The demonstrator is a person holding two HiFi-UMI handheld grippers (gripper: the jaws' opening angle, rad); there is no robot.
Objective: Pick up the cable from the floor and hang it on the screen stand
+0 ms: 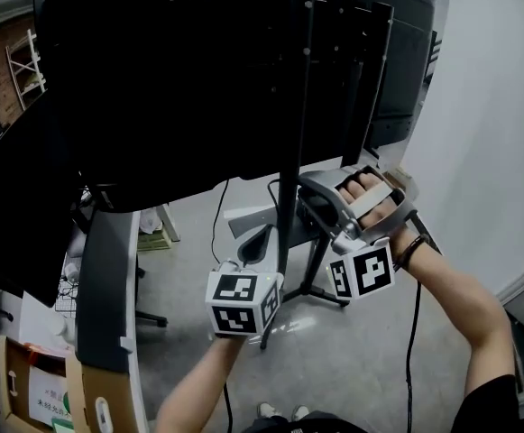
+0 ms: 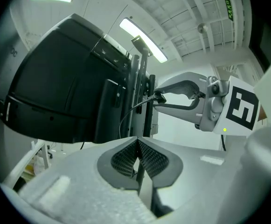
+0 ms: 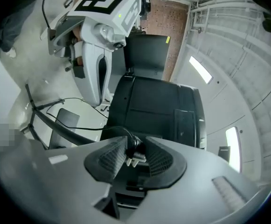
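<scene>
The left hand-held gripper (image 2: 138,157) and right hand-held gripper (image 3: 134,155) are moulded in pale grey, each capped by a black-and-white marker cube (image 1: 363,273). A dark wristband (image 1: 409,251) is worn just behind the right cube, with a black short sleeve (image 1: 491,404) further back.

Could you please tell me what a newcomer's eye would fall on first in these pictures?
The big black screen on its stand fills the top of the head view. Just below, the right gripper clamps the cable's plug beside the stand's pole, and the left gripper, jaws together, hovers nearby.
</scene>
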